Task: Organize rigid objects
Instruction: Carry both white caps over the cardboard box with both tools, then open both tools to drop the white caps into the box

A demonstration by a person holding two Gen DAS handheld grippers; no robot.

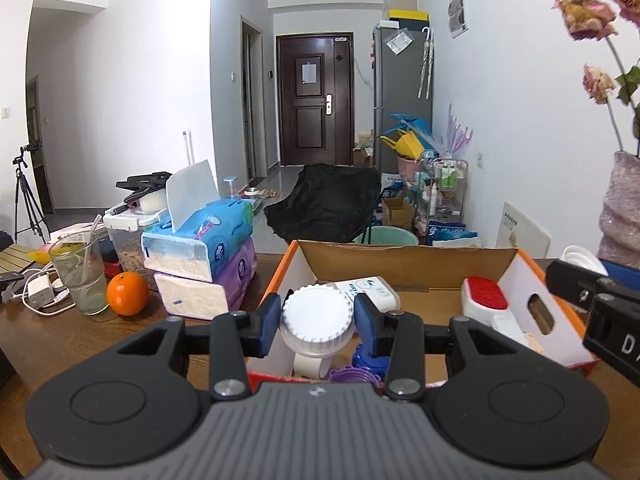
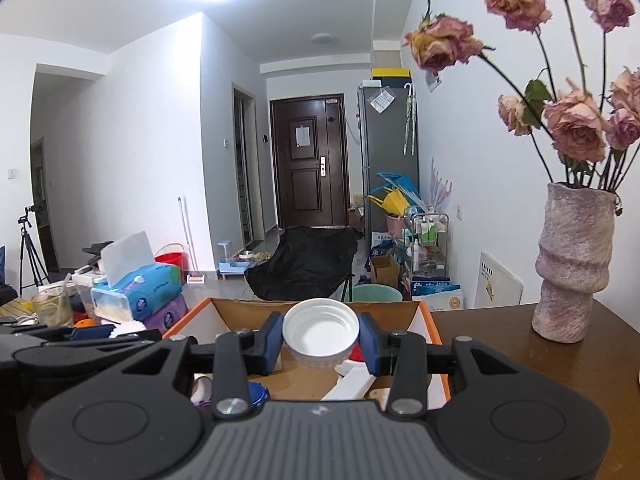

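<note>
Item 1: white ribbed cap (image 1: 318, 322), top face toward camera, clamped betw. blue pads of left gripper (image 1: 316, 320), over near edge of cardboard box (image 1: 404, 258).

Item 2: white lid (image 2: 320, 330), hollow side up, pinched at its rim by right gripper (image 2: 321, 334), jaws narrow, over same box.

Both held clear above the box, prob. so each could go in without knocking contents.

Box contents: red-topped white item (image 1: 484, 300), white bottle (image 1: 368, 290), purple ring (image 1: 352, 376), blue piece – partly hidden, ID unsure.

Desk, left side: orange (image 1: 127, 294), glass (image 1: 80, 276), tissue packs (image 1: 200, 248). Right edge: vase (image 2: 572, 264) w/ dried roses.
</note>
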